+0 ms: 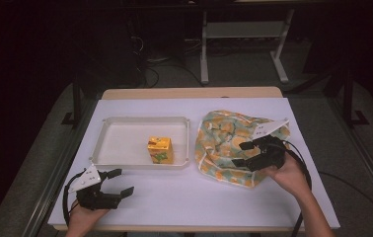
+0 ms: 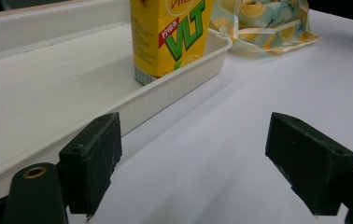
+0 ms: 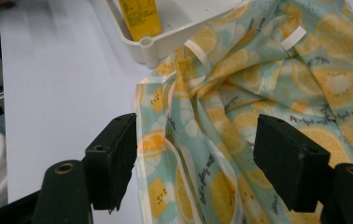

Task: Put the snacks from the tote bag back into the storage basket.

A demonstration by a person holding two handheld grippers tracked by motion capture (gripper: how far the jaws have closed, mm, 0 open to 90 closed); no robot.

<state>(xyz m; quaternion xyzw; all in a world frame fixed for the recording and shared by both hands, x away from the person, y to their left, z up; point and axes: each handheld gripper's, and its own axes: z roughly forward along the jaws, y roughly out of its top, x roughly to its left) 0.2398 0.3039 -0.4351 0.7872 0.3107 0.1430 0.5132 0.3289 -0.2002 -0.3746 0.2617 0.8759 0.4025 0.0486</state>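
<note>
The right hand-held gripper (image 1: 244, 154) is hovering, jaws apart, over the lemon-print cloth bag (image 1: 224, 143) near the table's (image 1: 189, 197) right edge; the left hand-held gripper (image 1: 120, 182) is resting released.

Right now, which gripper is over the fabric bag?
The right gripper, open above the orange-print fabric bag beside the white tray. The left gripper sits open over bare table in front of the tray.
</note>
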